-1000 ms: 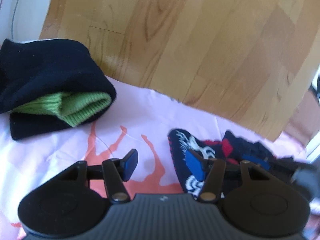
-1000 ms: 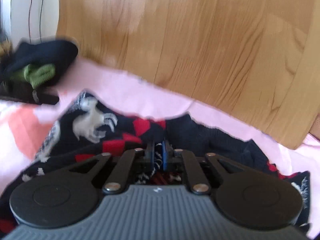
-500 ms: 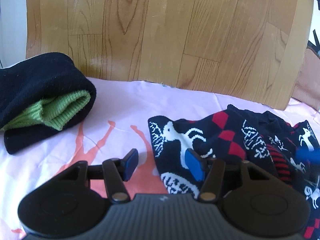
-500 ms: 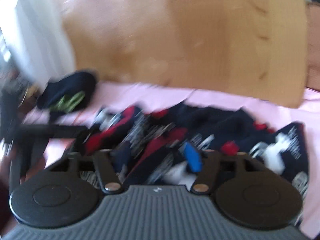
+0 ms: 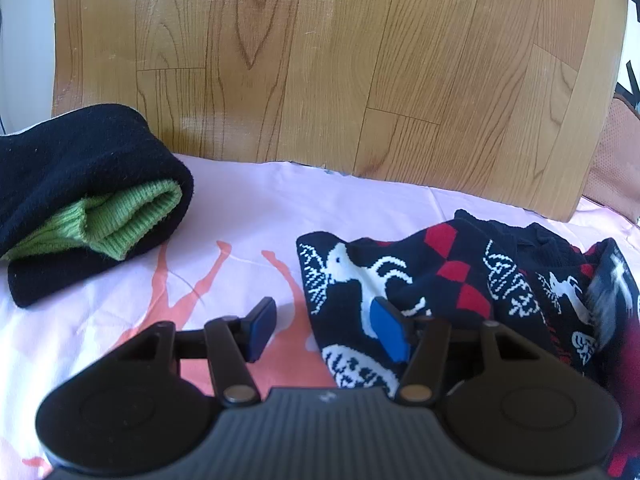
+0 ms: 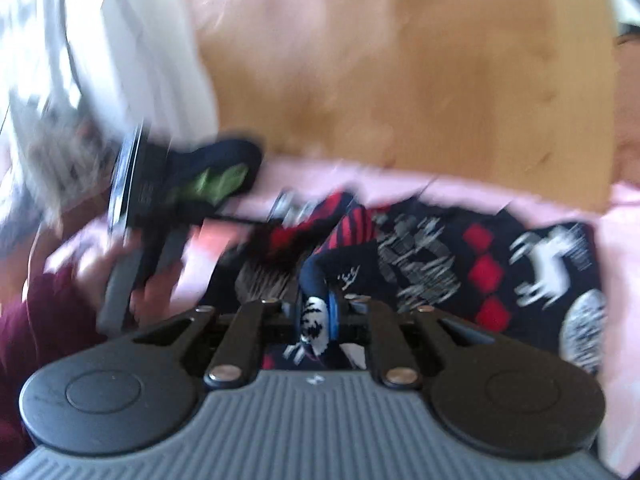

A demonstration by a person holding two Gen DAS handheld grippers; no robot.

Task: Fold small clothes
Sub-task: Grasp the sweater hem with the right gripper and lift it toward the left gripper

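A navy knitted sweater with white reindeer and red diamonds (image 5: pixel 440 280) lies crumpled on the pink sheet (image 5: pixel 260 208). My left gripper (image 5: pixel 322 312) hangs open just above the sweater's left edge, its right pad (image 5: pixel 390 336) over the knit and nothing between its fingers. My right gripper (image 6: pixel 316 308) is closing its jaws on a raised fold of the same sweater (image 6: pixel 500 264), which the blue pads pinch. This view is blurred by motion. The left gripper (image 6: pixel 132 208) shows there as a dark smear at the left.
A folded black garment with a green ribbed lining (image 5: pixel 80 200) lies at the back left of the sheet. A wood-grain board (image 5: pixel 320 60) rises behind the sheet. A dark red sleeve (image 6: pixel 24 320) is at the lower left of the right wrist view.
My right gripper opened, swung sideways and upward across the sweater, then closed on a fold of it. The sweater now lies spread further left. The left gripper rolled level and stayed open.
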